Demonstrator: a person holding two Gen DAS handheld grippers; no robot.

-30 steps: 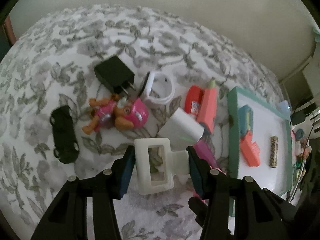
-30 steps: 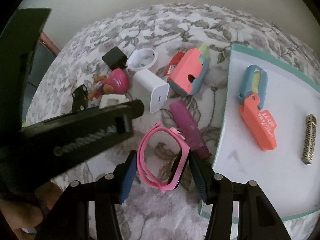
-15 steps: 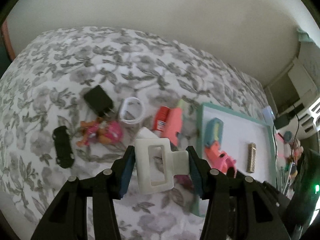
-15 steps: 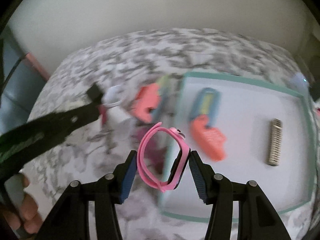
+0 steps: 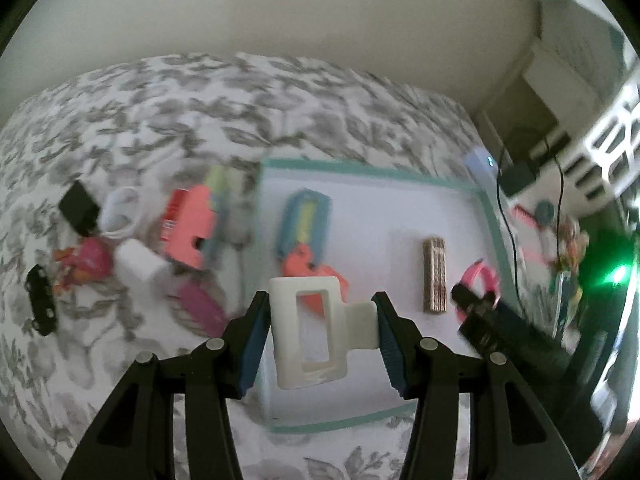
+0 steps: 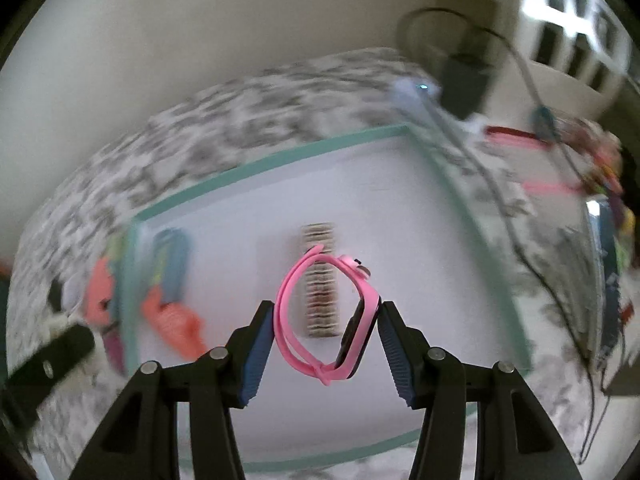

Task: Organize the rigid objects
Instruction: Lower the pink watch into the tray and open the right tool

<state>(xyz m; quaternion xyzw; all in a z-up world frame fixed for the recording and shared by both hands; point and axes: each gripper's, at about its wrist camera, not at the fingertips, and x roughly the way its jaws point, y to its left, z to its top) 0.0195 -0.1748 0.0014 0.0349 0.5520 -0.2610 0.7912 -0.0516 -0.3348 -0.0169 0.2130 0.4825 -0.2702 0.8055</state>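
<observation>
Now, left tool: clamped on a white hair claw clip, a chunky rectangular frame of smooth plastic, carried above the tray's near half.
Right tool: clamped on a pink watch, soft rubbery band looped shut, dark glossy face at 3 o'clock (seen edge-on).
Tray: flat white board, teal rim, resting on the floral bedspread.
Done: a ribbed metallic clip and an orange-and-blue clip lie on the tray.
Left: both carried pieces to set down; at the tray's 9 o'clock wait a coral toy, white charger, black charger, white ring, pink figure, black car, and purple stick.
</observation>
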